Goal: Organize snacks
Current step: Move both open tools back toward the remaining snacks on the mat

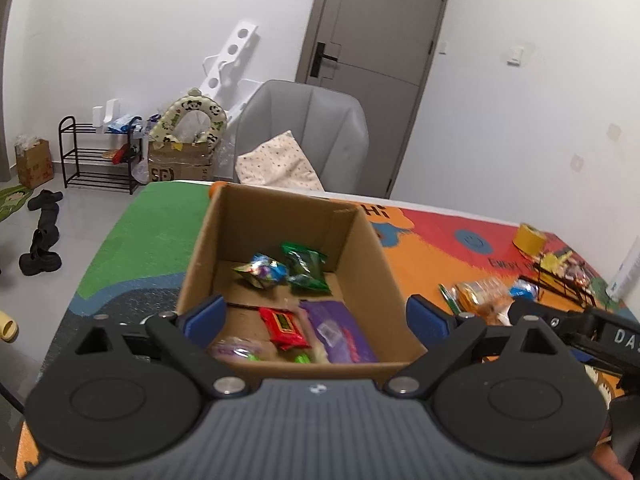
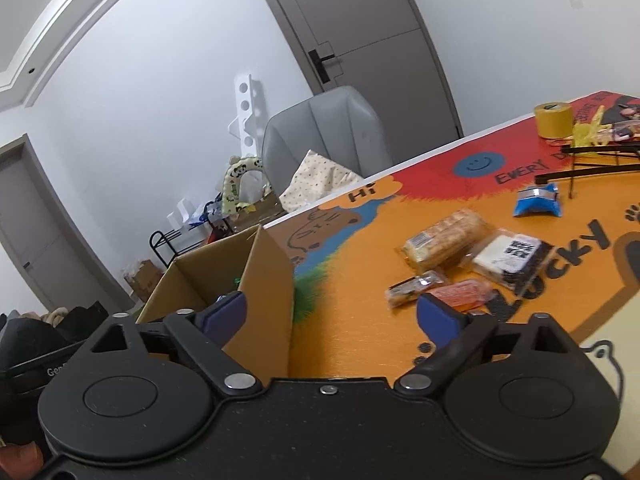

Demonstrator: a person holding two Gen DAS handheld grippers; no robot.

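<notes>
Where cardboard box (image 1: pixel 256 216) rims the mat (image 2: pixel 360 344), snacks (image 2: pixel 444 240) beside

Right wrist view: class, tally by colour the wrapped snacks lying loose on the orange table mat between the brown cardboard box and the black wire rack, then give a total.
Blue foil packet: 1
Golden-brown bread loaf in clear wrap: 1
White-and-black packet: 1
Dark bar in clear wrap: 1
Orange-red packet: 1
Total: 5
</notes>
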